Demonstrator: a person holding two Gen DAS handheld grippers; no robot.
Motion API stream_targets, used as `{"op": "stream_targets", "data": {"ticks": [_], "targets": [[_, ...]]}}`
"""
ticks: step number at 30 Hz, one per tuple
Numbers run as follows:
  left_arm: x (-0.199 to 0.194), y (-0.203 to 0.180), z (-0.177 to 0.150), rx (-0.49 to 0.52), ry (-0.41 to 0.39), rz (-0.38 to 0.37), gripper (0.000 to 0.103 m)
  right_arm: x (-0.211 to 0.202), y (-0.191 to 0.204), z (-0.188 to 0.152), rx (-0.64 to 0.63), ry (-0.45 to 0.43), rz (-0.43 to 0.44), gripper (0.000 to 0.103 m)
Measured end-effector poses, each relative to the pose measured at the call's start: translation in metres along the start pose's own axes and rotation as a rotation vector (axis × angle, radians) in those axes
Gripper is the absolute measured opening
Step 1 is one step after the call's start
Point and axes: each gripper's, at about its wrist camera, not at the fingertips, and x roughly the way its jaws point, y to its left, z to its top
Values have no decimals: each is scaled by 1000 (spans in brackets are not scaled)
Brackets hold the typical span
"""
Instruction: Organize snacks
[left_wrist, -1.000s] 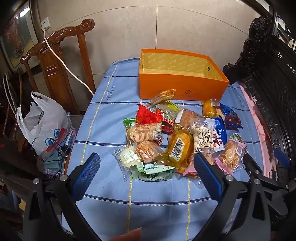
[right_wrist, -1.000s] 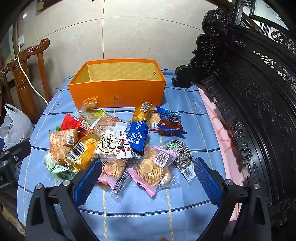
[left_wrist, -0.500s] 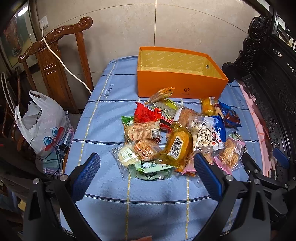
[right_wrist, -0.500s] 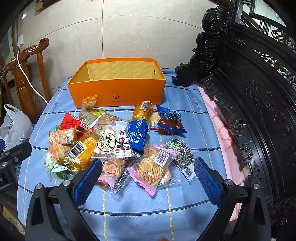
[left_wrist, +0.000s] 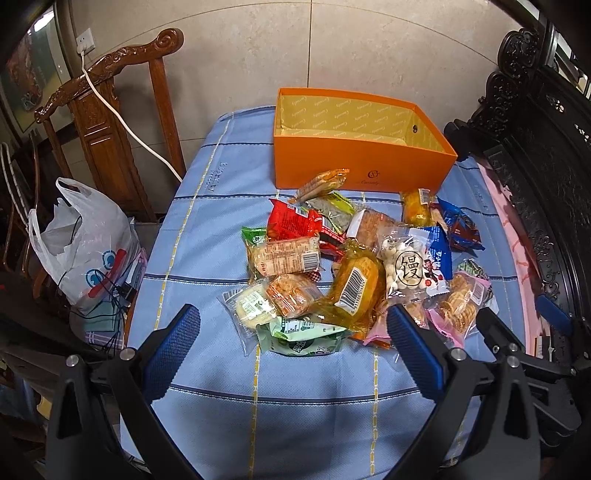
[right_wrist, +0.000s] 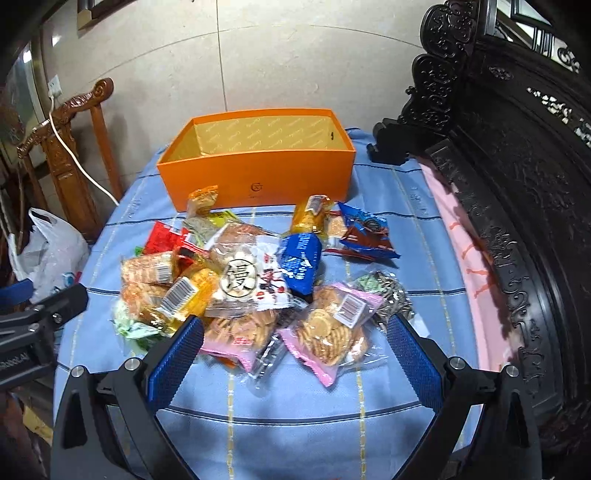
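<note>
A heap of several snack packets (left_wrist: 347, 266) (right_wrist: 258, 280) lies mid-table on a blue cloth. Behind it stands an orange box (left_wrist: 360, 170) (right_wrist: 258, 177), its top open and nothing inside. My left gripper (left_wrist: 291, 321) hovers open above the near edge of the heap, over a green packet (left_wrist: 303, 338). My right gripper (right_wrist: 295, 332) is open too, above the pink cookie packets (right_wrist: 325, 332). Nothing sits between either pair of blue fingers. The other gripper shows at the frame edge in each wrist view.
The blue cloth (left_wrist: 207, 236) covers the table. A carved wooden chair (left_wrist: 107, 110) with a white cable and a white plastic bag (left_wrist: 85, 243) stand at the left. Dark carved furniture (right_wrist: 517, 184) runs along the right, with a pink strip (right_wrist: 465, 240) beside it.
Both grippers have crept slightly forward toward the heap. The packets and the box have not moved, and both grippers stay open.
</note>
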Motion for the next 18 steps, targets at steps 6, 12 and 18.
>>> {"op": "stream_targets", "data": {"ticks": [6, 12, 18], "targets": [[1, 1, 0, -1, 0, 2, 99, 5, -9, 1, 62, 39, -12, 99], [1, 1, 1, 2, 4, 3, 99, 8, -12, 0, 68, 51, -39, 99], [5, 2, 2, 1, 11, 1, 99, 12, -13, 1, 78, 69, 12, 99]]}}
